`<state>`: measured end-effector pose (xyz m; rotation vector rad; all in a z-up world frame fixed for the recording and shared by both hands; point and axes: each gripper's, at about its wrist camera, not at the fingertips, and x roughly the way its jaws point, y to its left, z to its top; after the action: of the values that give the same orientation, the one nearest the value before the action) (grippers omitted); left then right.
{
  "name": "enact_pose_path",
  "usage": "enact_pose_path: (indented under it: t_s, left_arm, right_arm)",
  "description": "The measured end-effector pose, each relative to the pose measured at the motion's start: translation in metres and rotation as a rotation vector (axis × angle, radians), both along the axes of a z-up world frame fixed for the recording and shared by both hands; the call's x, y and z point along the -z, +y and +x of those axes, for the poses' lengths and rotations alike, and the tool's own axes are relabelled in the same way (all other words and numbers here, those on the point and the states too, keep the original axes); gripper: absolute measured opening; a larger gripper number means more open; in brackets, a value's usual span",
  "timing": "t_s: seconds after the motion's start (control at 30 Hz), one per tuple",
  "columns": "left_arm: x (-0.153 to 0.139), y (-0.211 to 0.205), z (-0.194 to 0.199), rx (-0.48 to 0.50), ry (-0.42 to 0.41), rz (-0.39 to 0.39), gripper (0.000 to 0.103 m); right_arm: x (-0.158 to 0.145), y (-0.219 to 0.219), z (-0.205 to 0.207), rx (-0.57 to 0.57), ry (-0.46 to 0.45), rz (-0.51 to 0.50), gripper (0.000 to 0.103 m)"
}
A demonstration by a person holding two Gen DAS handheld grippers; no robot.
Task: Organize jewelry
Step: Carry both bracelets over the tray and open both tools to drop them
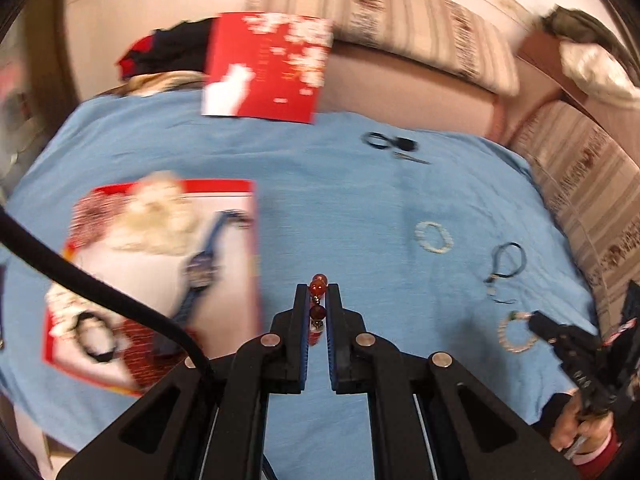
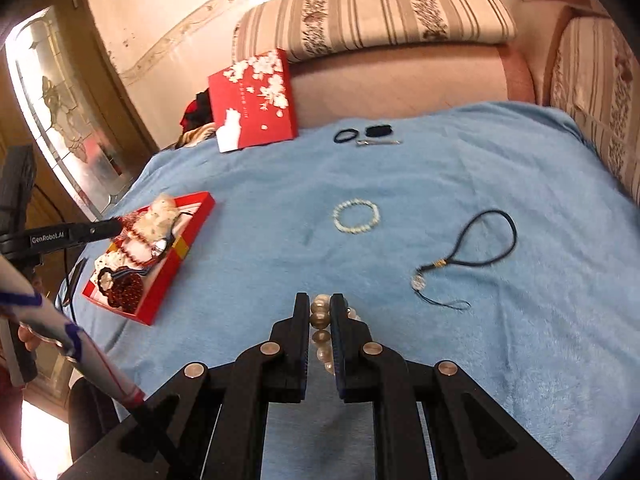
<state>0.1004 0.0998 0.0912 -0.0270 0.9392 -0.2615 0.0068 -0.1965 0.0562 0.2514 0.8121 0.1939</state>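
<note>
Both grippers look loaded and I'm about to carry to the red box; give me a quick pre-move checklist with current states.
1. Left gripper shut on the red bead bracelet: ok.
2. Right gripper shut on the pearl bracelet: ok.
3. Pearl bracelet fully clear of the blue cloth: cannot tell; its lower loop is hidden behind the gripper.
4. Red box open and facing up: ok.
5. Free space inside the box: not ok; it looks crowded with jewelry already.
6. Nothing snagged on the remaining pale bead bracelet or blue cord charm: ok, both lie apart on the cloth.
</note>
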Motion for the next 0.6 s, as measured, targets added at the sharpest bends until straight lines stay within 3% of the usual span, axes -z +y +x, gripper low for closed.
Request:
enact_pose_path:
  t_s: [0.3,0.6]
  left_arm:
    - [0.008,0.111,0.031,-0.173,0.043,0.024,0.007]
    - [0.041,0.171,0.081,-0.257,0.096,0.003,0.007]
  right_arm:
    - [-0.031,0.064,0.031,-0.118,-0.02,-0.022,0.011]
    - [-0.04,0.173,0.083,-0.283,0.002,-0.043,0.011]
